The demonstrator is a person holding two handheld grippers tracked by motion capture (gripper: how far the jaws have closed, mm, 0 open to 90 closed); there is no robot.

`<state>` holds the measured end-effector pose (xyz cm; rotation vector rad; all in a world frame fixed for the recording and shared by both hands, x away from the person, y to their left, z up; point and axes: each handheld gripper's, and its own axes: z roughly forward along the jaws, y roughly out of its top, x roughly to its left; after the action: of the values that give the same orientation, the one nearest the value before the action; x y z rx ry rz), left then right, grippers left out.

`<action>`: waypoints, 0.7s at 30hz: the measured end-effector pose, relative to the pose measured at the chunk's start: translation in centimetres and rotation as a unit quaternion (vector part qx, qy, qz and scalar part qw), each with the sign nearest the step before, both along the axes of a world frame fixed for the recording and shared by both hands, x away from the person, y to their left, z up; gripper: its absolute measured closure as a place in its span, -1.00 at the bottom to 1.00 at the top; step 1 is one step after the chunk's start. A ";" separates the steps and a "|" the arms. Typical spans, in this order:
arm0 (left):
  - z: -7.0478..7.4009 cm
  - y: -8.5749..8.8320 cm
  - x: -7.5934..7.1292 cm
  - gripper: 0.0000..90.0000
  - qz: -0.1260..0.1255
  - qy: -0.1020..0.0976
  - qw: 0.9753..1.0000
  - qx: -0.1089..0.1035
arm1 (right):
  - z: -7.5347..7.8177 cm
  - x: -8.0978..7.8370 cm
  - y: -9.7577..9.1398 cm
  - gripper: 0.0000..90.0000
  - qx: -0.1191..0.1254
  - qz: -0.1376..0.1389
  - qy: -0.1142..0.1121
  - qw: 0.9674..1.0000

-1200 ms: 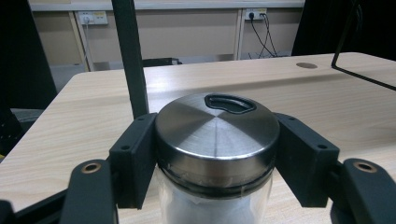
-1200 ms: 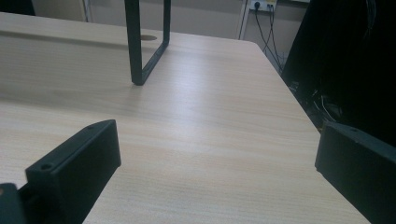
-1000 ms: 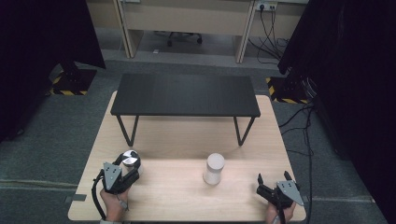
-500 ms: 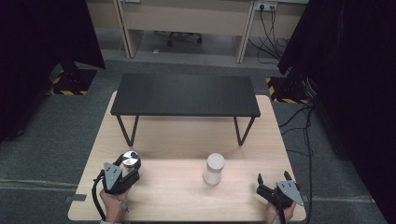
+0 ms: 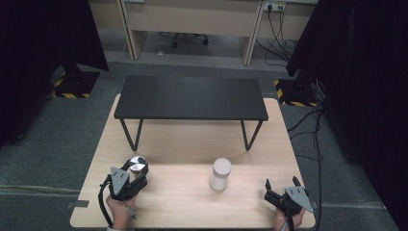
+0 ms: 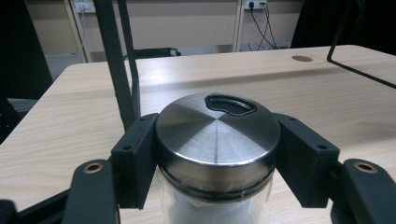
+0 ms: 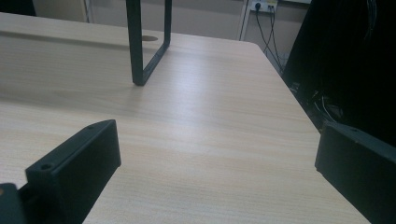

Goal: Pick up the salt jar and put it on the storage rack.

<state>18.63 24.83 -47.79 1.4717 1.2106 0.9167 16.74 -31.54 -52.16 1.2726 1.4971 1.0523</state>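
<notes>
Two fingers [image 6: 135, 158] of the left gripper [image 5: 137, 174] clamp a glass jar [image 6: 217, 205] just below its steel lid [image 6: 217, 135], one on each side and both touching it. White contents show through the glass in the left gripper view, and the lid has a dark kidney-shaped opening [image 6: 231, 103] near its far edge. From above, the jar [image 5: 138, 166] stands at the near left of the wooden table [image 5: 192, 144], with the left hand [image 5: 120, 211] behind the gripper at the table's front edge. A white cylinder [image 5: 221, 173] stands upright near the middle of the table's front half, well apart from the jar and from both grippers. The right gripper [image 5: 281, 185] sits at the near right corner, held by the right hand [image 5: 288, 221]; its fingers [image 7: 77, 168] are spread wide with bare wood between them, gripping nothing. Farther back, a low black bench [image 5: 191, 97] on thin metal legs stands on the table, spanning most of its width; one leg [image 6: 119, 65] rises just behind the jar in the left gripper view, and another leg loop [image 7: 147, 42] shows ahead in the right gripper view. Beyond the table lie grey floor [image 5: 57, 130], cables [image 5: 312, 125] at the right, and dark curtains [image 5: 43, 33] on either side.
</notes>
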 end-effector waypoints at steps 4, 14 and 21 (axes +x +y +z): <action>0.8 -0.3 0.2 -0.24 0.006 -0.002 1.000 -0.003 | 0.0 0.0 0.0 -0.99 0.001 0.000 0.000 1.000; 2.7 -0.6 0.4 -0.24 0.011 -0.013 1.000 -0.010 | -0.1 0.0 0.0 -0.99 -0.002 0.000 -0.002 1.000; 4.3 -0.7 0.8 -0.24 0.016 -0.018 1.000 -0.010 | -0.1 -0.1 -0.1 -0.99 0.001 0.001 -0.004 1.000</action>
<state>19.41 24.11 -43.51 1.4183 1.2172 0.9467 16.67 -31.64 -52.26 1.2668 1.4924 1.0600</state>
